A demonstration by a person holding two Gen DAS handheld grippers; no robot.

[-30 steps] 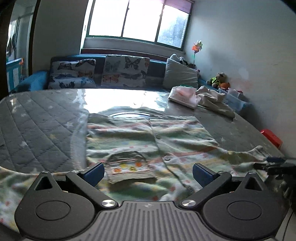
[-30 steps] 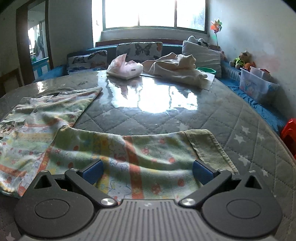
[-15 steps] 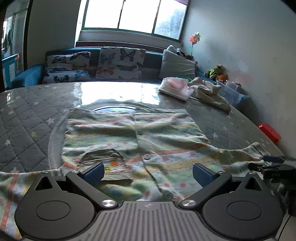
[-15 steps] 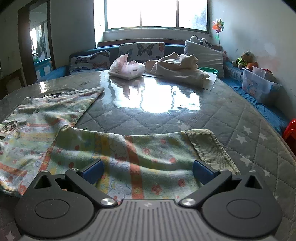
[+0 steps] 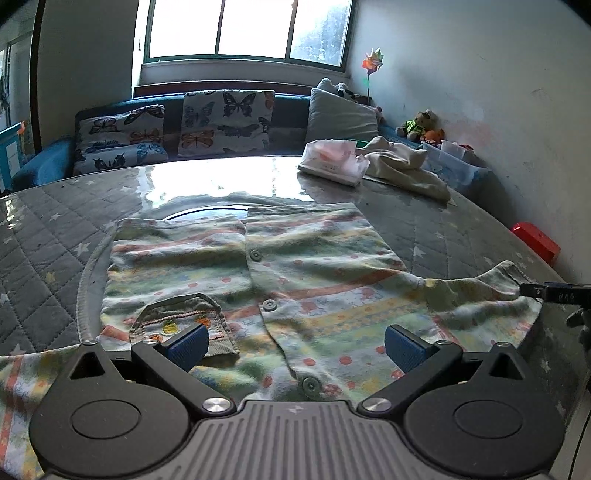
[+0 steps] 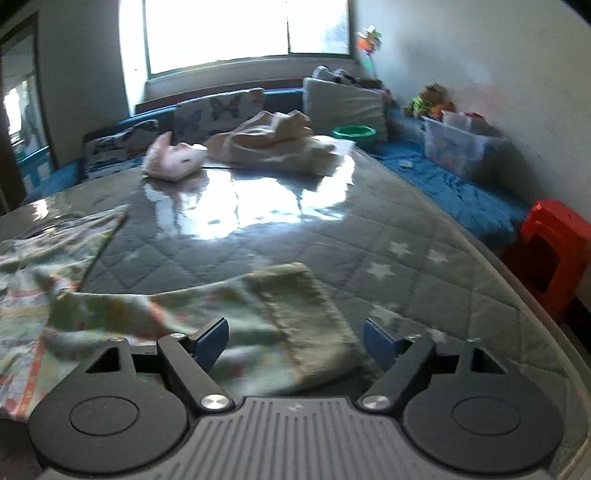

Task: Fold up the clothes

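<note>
- Both cameras have shifted since half a second ago: the left view has slid so the shirt's [image 5: 266,273] button line sits nearer the middle, and the right view has swung toward the sleeve cuff [image 6: 306,325] and gone blurry, which suggests fast motion.
- Room: a bright window [image 5: 240,27] fills the back wall, with a blue bench of butterfly cushions [image 5: 225,122] beneath it and a white wall on the right. A red stool [image 6: 546,258] stands beside the table.
- Surface: a large round table [image 5: 44,236] under a grey quilted, star-printed cover with a glossy, glaring top. At its far side lie a cream garment [image 5: 402,166] and a pink-and-white bundle [image 5: 332,162], well apart from the shirt.
- Task progress: it looks barely begun. The striped shirt lies spread flat, front up and buttoned, pocket [image 5: 184,325] showing, both sleeves out to the sides; no fold is visible yet.
- What is left, as I judge it: bring each sleeve in over the body, then fold the body.
- Left gripper [image 5: 295,347]: jaws wide apart, holding nothing, hovering over the shirt's near edge.
- Right gripper [image 6: 295,341]: jaws apart but somewhat narrower, straddling the sleeve cuff without clamping it; whether the pads touch the cloth I cannot tell through the blur.
</note>
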